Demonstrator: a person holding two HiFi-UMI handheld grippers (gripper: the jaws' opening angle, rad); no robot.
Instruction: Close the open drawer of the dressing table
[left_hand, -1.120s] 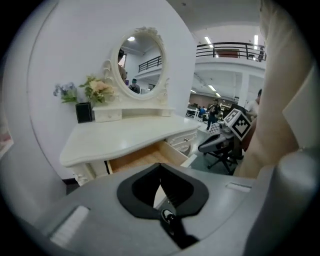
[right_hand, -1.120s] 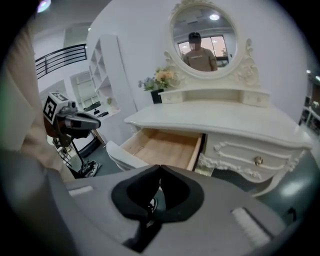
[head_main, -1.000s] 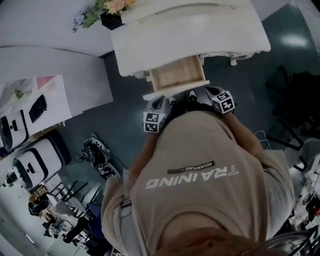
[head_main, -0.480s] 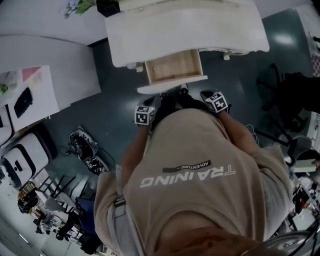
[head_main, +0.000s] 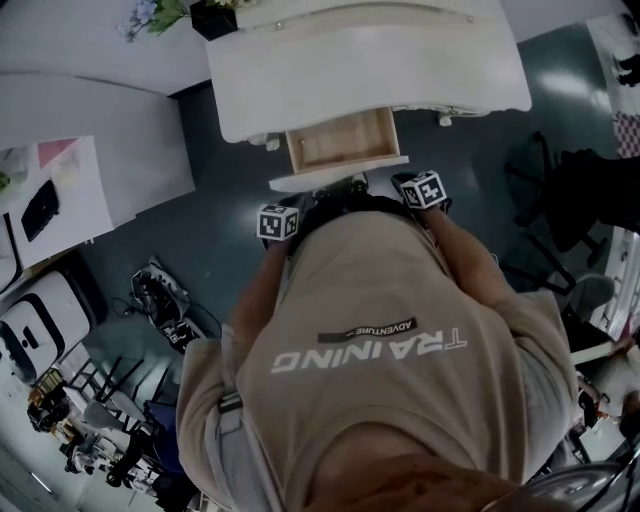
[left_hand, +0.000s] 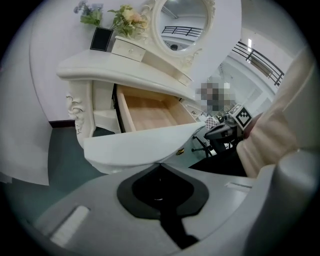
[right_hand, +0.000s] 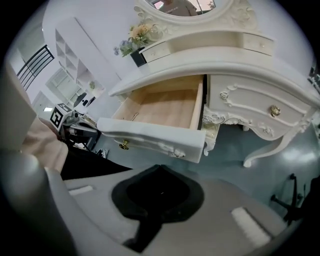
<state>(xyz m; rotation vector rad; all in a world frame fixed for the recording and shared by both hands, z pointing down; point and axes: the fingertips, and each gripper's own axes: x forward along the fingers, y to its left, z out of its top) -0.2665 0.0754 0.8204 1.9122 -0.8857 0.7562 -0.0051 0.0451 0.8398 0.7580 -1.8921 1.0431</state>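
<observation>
Dark teal floor of a bright workroom, seen steeply from above over the shoulders of a person in a beige shirt. At the top of the head view stands a white carved dressing table, with an oval mirror and a small bunch of flowers on its surface. Its middle drawer is pulled well out, so the pale wooden inside shows, and it looks empty. The curved white drawer front, with a small brass knob, faces the person.

The person stands square to the drawer and holds one tool low at each side of the body. The left tool has its jaws together with nothing between them. It sits just beside the left end of the drawer front, and whether it touches the lower edge is hard to tell. The right tool is likewise closed and empty, near the right end of the front, with a strip of floor showing between.

Closed jaws make sense here: the drawer needs a push, not a grip, and blunt closed tips give a firm face to press with. One tool at each end would likely keep the drawer from skewing as it slides. The drawer is far from home, so the closing seems barely begun
</observation>
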